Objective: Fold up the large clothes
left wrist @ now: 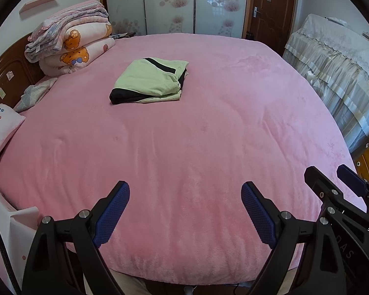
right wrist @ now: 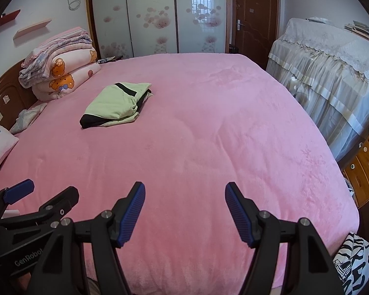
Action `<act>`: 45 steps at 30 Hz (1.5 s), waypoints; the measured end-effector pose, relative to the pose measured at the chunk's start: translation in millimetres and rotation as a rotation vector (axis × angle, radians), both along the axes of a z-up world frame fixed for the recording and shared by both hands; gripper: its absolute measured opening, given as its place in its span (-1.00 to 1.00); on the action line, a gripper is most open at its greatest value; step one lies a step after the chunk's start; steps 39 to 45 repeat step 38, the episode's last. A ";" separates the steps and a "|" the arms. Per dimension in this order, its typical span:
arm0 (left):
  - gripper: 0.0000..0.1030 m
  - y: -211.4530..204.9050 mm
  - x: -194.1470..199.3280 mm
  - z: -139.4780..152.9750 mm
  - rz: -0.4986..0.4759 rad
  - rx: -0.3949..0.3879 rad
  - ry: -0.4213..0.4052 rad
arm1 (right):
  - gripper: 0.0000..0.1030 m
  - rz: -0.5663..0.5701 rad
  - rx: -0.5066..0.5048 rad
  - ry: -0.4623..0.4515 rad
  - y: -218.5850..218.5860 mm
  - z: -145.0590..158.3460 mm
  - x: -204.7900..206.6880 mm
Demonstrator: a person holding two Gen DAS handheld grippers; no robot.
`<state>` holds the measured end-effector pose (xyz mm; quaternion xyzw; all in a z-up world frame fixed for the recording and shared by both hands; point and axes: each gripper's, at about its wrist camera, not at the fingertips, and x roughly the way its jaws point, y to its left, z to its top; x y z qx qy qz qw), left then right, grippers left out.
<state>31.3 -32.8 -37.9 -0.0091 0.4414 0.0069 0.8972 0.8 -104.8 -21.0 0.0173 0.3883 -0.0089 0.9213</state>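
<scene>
On the pink bed (left wrist: 184,135), the green-and-black garment (left wrist: 150,81) sits as a compact folded stack, toward the headboard side near the piled quilts (left wrist: 71,41) and well apart from both of your tools. It reads as already folded: edges squared, layers stacked, black trim tucked at one corner. Probably parked there to leave the near part of the bed free.

Your left hand-held gripper (left wrist: 184,211) hangs over the near edge of the bed, jaws spread wide, nothing between the blue pads. Your right hand-held gripper (right wrist: 184,211) is just beside it, jaws also apart though a bit narrower, empty too. Both point down and forward at bare blanket, not at the garment.

Judgement: fold on this piece looks finished, or you're between items. A zebra-print cloth (right wrist: 356,263) shows low at the right corner of the bed in the right wrist view; can't tell whether it's the next garment. Neither tool touches fabric right now, so both are released and idle.
</scene>
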 end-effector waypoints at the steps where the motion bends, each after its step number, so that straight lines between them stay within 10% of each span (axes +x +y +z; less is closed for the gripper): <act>1: 0.77 -0.3 0.0 -0.3 -0.001 0.001 0.001 | 0.32 -0.001 0.001 0.000 0.3 -0.7 -0.3; 45: 0.77 1.6 10.3 -7.7 -0.011 0.014 0.038 | 0.32 -0.023 0.006 0.022 9.5 -11.2 1.9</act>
